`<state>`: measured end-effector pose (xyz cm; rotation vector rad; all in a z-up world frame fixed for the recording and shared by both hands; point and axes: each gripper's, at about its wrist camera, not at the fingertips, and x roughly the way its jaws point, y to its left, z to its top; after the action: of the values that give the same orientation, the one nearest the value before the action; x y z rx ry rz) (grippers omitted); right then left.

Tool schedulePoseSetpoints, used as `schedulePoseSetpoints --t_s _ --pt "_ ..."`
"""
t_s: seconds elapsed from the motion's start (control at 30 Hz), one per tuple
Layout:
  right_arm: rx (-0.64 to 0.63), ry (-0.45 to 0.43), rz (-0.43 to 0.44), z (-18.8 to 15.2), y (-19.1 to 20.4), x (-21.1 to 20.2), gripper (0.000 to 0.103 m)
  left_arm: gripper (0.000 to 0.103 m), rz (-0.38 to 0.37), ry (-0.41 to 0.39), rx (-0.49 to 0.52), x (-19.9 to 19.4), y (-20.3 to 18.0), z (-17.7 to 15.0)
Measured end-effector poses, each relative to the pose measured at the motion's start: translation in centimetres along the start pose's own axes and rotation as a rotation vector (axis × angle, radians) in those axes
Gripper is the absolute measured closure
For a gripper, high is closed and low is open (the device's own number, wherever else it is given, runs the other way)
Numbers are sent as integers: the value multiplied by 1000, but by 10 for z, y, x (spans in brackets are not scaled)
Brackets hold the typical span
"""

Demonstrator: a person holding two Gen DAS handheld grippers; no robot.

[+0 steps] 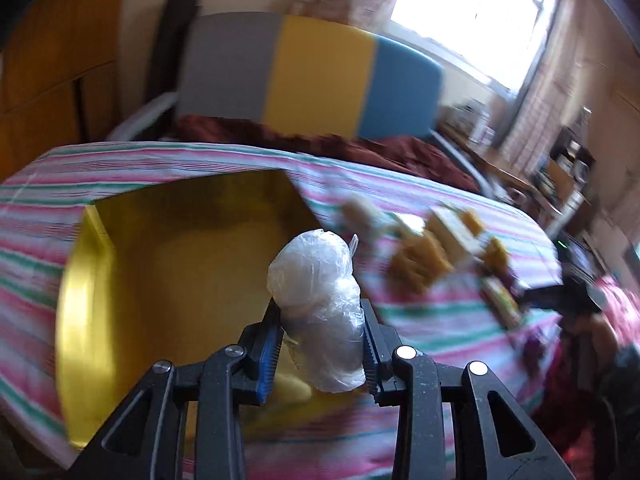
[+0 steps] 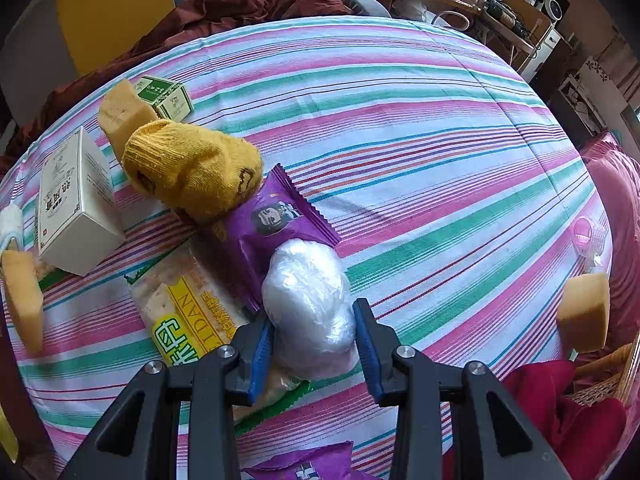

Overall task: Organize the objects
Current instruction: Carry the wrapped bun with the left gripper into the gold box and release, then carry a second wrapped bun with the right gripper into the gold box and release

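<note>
Plastic bundle carried over the gold box, a second one waiting on the striped bed

A crumpled clear plastic bundle (image 1: 320, 308), its long axis upright, is clamped in the left tool (image 1: 320, 340), above the near right corner of the open gold box (image 1: 100, 280); that view is motion-blurred. A second plastic bundle (image 2: 308, 304) lies on the bed (image 2: 440, 160) between the right tool's (image 2: 314, 332) spread fingers, contact unclear, beside a purple packet (image 2: 272, 224), cracker pack (image 2: 188, 312) and yellow sock (image 2: 192, 168).
</note>
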<state>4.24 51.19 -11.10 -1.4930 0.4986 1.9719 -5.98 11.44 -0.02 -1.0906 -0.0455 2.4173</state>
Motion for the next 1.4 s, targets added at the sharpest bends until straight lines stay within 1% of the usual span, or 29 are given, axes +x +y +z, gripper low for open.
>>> schedulePoseSetpoints --t_s 0.07,0.1,0.17,0.23,0.33,0.47,0.6,0.7,0.73,0.8,0.83,0.9,0.97,1.0,1.03,1.2,1.3,1.33,1.4 --pt "-5 -1 -1 1 0 1 65 67 66 21 -46 4 35 10" --pt "-6 -1 0 2 0 1 65 67 81 29 -60 6 46 12" --pt "-6 -2 0 3 -1 1 65 67 143 46 -84 14 73 18" --pt "-7 -3 1 5 -1 2 65 67 180 63 -99 23 89 17" --pt "-10 -3 -1 8 -2 4 65 67 231 88 -132 39 115 24" --pt "-10 -3 -2 4 -1 1 65 67 284 104 -131 60 125 33" --pt "-14 -1 -5 5 1 2 65 67 317 119 -114 77 132 40" --pt "-17 -1 -10 0 6 0 65 66 338 137 -121 87 141 43" --pt "-19 -1 -12 -9 9 -6 65 66 343 144 -128 90 144 44" --pt "-22 -1 -15 -9 10 -6 65 64 340 171 -151 99 152 48" --pt "-22 -1 -15 -9 10 -7 65 62 346 170 -151 101 154 50" --pt "-21 -1 -15 -10 10 -8 65 58 381 162 -131 106 155 54" --pt "-20 -1 -14 -12 11 -9 65 55 391 166 -142 108 159 58" --pt "-20 -1 -14 -13 11 -9 65 53 391 163 -151 106 161 59" --pt "-20 -1 -14 -13 11 -10 65 49 390 158 -158 104 163 60" --pt "-10 -3 -11 -19 9 -14 65 48 372 105 -175 73 156 52" --pt "-1 -10 -6 -19 8 -16 65 46 366 62 -169 45 144 35" --pt "4 -16 -3 -19 6 -17 65 44 363 50 -163 37 138 29" --pt "13 -32 1 -19 5 -21 65 44 358 27 -139 19 125 13"
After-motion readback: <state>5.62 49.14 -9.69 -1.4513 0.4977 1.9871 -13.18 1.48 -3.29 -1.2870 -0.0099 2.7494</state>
